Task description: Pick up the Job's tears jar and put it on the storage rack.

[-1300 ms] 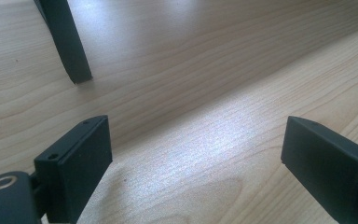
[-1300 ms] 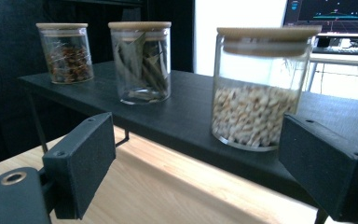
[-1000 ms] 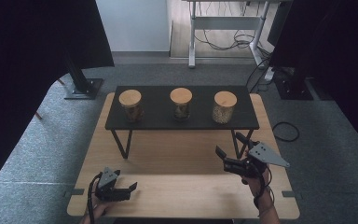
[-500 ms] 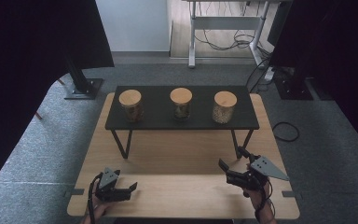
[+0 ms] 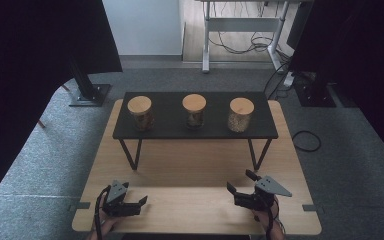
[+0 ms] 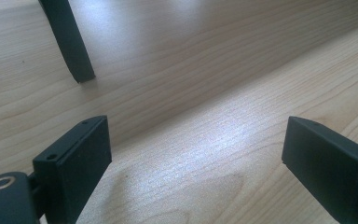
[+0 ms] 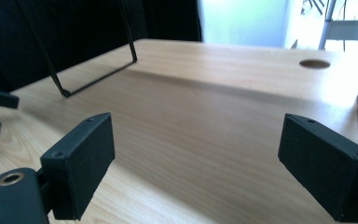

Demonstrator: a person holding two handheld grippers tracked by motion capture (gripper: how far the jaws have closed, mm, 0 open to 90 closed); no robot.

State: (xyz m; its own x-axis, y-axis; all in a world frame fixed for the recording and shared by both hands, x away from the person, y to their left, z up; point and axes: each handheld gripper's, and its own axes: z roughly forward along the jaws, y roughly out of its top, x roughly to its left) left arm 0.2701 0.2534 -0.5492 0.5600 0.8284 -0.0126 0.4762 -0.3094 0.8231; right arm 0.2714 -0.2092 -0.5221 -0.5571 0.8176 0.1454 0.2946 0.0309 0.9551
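Wooden lids cap three glass jars on the black shelf (image 5: pixel 265 131) in the middle of the high view: the left jar (image 5: pixel 140 112), the middle jar (image 5: pixel 194 110) and the right jar (image 5: pixel 241 114). They stand in a row, well apart from one another and from both of your claws.

Your left claw (image 5: pixel 141 202) sits at the lower left of that frame, low over the pale worktop (image 5: pixel 190 170); your right claw (image 5: pixel 240 184) is at the lower right. Both are spread wide and hold nothing: in each gripper view the two black pads stand far apart with only bare wood grain between them. The left gripper view also shows the foot of a shelf leg (image 6: pixel 69 39) at its upper left.

You appear to be at the start position, with no jar touched yet. The next move, as I judge it, is a reach: lift a claw up from the worktop to shelf height and bring it toward the jar on its own side. Keep the claw wide, come in level at the glass body below the lid, and clear the shelf's front edge so you do not knock the jar over.
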